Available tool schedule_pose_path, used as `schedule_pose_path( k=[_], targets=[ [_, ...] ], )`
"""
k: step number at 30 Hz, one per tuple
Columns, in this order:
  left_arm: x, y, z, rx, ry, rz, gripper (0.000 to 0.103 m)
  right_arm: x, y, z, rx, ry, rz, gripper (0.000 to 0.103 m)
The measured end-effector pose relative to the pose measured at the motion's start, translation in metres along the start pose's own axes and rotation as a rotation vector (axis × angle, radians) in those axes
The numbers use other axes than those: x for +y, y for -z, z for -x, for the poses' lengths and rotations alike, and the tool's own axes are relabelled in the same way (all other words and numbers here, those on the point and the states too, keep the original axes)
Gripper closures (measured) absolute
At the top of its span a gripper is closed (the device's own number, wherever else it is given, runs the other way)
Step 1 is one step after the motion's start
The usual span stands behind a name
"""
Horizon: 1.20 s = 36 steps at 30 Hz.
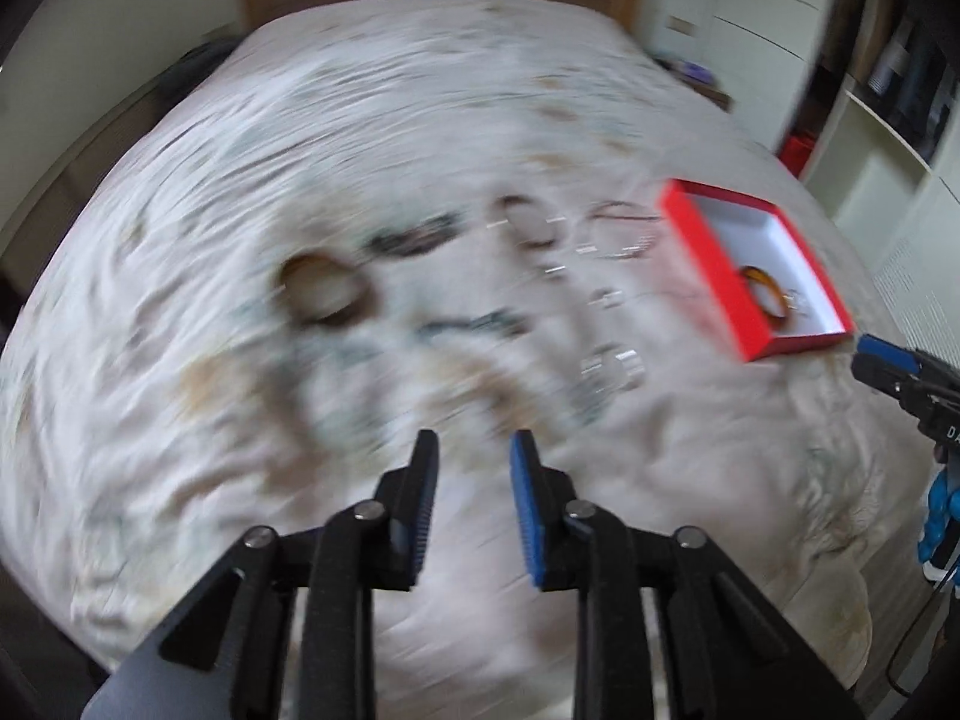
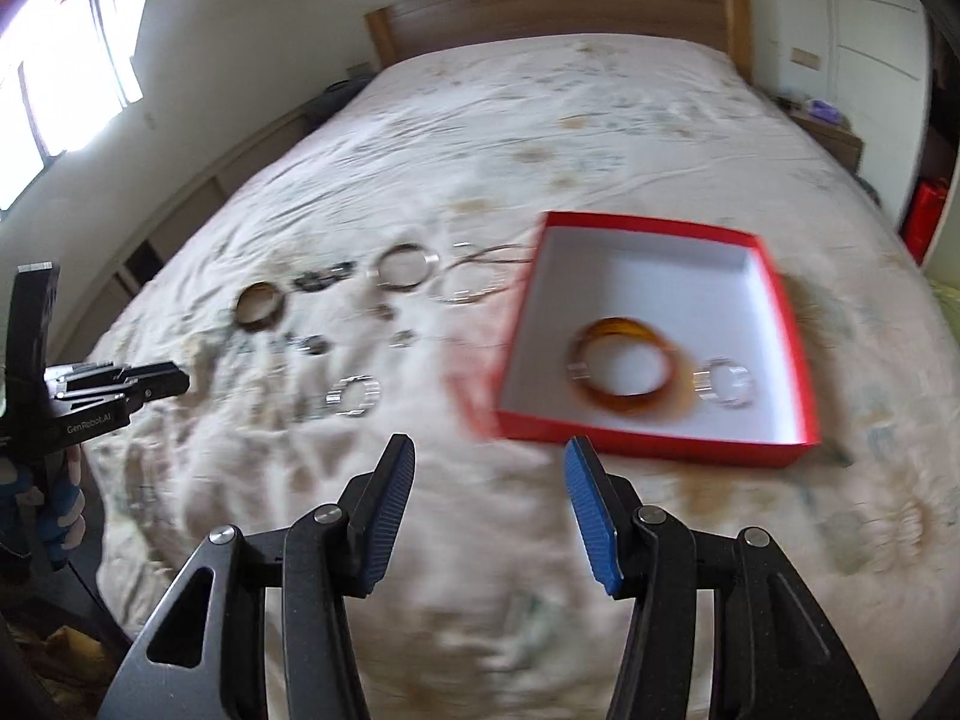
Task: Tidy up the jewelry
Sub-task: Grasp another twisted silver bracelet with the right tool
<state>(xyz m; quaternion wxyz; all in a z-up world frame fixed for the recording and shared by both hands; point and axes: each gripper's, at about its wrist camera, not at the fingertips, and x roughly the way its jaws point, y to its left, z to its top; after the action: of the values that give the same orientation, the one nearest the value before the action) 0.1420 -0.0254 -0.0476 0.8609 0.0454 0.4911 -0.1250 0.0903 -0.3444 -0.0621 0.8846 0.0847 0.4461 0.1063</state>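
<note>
A: What are the two grippers doing over the bed [image 2: 540, 120]?

B: Both are hanging above the pale patterned bedspread with nothing between their blue pads. The left gripper [image 1: 474, 450] is showing a narrow gap between its fingers; the right gripper [image 2: 489, 456] is standing with its jaws wider apart. Neither is touching any jewelry.

A: Where is the box sitting?

B: The red box [image 2: 792, 324] with the white inside is lying open on the bedspread, at about one o'clock from the right gripper's fingertips. In the left wrist view it is showing at about two o'clock, near the right edge.

A: And what is lying inside it?

B: An amber bangle [image 2: 627, 366] is lying flat on the white floor of the box, toward the near wall. A clear ring-shaped piece [image 2: 723, 387] is sitting just beside it, at its three o'clock.

A: What is staying outside the box?

B: Several pieces are lying spread on the bedspread, at nine to ten o'clock from the box. A brown bangle [image 2: 259, 306] is lying farthest out. A silver bangle [image 2: 403, 267] and a thin wire hoop [image 2: 474, 279] are lying closer to the box. A clear band [image 2: 355, 397] is lying nearest the right gripper, at about eleven o'clock. Small dark pieces are blurring between them, so I cannot tell what they are
</note>
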Motion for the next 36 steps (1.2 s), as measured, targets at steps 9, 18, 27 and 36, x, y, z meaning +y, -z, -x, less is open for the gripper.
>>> schedule_pose_path(
  k=[9, 18, 27, 36],
  targets=[
    [0.05, 0.008, -0.011, 0.008, 0.027, 0.091, 0.077, 0.054, -0.011, -0.058, 0.082, -0.101, 0.016, 0.051],
    [0.024, -0.023, -0.065, 0.044, 0.112, 0.072, 0.077, 0.076, -0.021, -0.132, 0.181, -0.148, 0.067, 0.051],
    [0.002, -0.044, -0.105, 0.093, 0.141, 0.101, 0.077, 0.076, -0.014, -0.176, 0.226, -0.14, 0.112, 0.063],
    [-0.02, -0.058, -0.129, 0.12, 0.13, 0.117, 0.077, 0.052, -0.018, -0.149, 0.133, -0.184, 0.077, 0.063]
  ],
)
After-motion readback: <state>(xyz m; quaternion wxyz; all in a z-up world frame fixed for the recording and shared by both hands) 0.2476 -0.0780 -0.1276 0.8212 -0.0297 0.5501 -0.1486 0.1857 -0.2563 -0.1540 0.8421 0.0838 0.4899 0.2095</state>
